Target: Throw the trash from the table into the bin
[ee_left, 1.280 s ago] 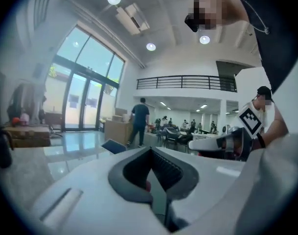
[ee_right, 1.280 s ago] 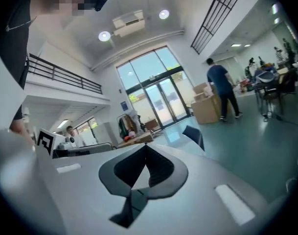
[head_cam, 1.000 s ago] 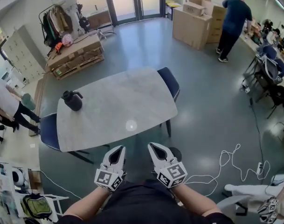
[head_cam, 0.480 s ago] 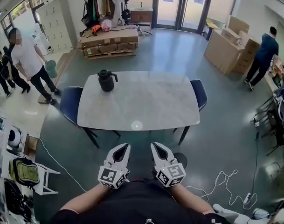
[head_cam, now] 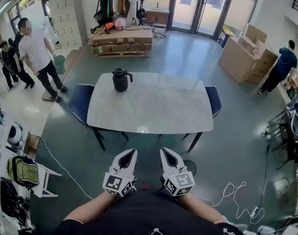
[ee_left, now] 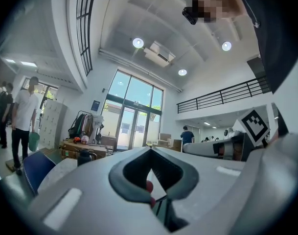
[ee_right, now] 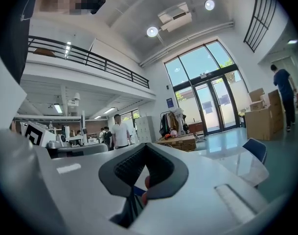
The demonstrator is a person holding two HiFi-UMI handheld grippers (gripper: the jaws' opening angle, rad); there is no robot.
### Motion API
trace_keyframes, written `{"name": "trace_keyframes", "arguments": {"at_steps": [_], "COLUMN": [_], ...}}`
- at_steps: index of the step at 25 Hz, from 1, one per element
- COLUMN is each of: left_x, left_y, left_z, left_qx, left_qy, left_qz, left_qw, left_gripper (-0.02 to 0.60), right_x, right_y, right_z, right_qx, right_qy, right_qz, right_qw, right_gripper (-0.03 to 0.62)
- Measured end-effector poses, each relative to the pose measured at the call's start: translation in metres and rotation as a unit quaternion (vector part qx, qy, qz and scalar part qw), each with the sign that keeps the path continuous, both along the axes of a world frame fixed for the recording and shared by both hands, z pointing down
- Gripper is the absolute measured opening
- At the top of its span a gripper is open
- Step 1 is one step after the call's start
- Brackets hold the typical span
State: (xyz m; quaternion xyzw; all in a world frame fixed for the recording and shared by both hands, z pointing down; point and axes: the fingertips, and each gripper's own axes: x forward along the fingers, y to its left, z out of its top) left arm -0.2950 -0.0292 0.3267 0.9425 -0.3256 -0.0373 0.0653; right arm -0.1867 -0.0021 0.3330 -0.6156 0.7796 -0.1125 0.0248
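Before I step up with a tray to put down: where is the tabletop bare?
Nearly all of the table is bare: everything from the near edge to the right end by the blue chair. Only the far left corner is taken, by the black jug.

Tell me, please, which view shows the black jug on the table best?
The head view: the black jug stands whole at the table's far left corner. The left gripper view shows it small and dim; the right gripper view misses it.

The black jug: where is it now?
In the head view, the black jug stands on the table, at its far left corner, near the blue chair.
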Motion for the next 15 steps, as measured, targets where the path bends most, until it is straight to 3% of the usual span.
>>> {"name": "trace_keyframes", "arguments": {"at_steps": [15], "left_x": [-0.004], "left_y": [0.007], "left_z": [0.006], "left_qx": [-0.024], "left_qy": [0.012], "left_qz": [-0.021], "left_qw": [0.9994], "left_gripper": [0.0], "right_x": [0.009], "right_y": [0.007], "right_z": [0.003], "right_qx": [-0.008], "right_qy": [0.002], "right_qz": [-0.003], "right_qw": [1.0], "right_gripper": [0.025]}}
